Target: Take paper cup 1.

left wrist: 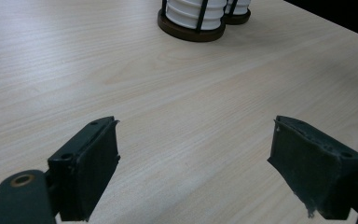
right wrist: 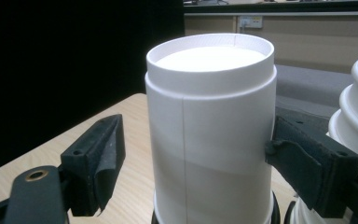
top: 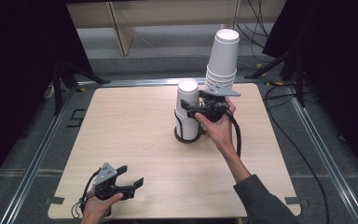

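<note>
Flagging risks first: we see the right gripper [top: 189,110] straddling the top cup [right wrist: 209,130] of the short stack [top: 187,126], jaws apart. One pad sits clear of the cup wall and the other is at or just touching it, so there is no clamp yet. That cup sits on its stack in a holder [left wrist: 191,32] near the middle of the desk [top: 135,126], just beside the tall stack [top: 223,60]. We judge three ways this goes wrong. Squeezing the thin paper wall too hard could crush the cup. Nested cups stick, so a lift could drag the next cup up too or rock the holder. The far jaw is right next to the tall stack, which already leans a bit, so a sideways nudge could topple it. The left gripper [top: 131,175] hovers low at the near left of the desk, jaws apart, holding nothing and well apart from the cups. Counts: two cup stacks, two holders (second holder [left wrist: 237,18] behind the first), two grippers, one desk. We can't count single cups; the tall stack shows several rims and the short one fewer.
</note>
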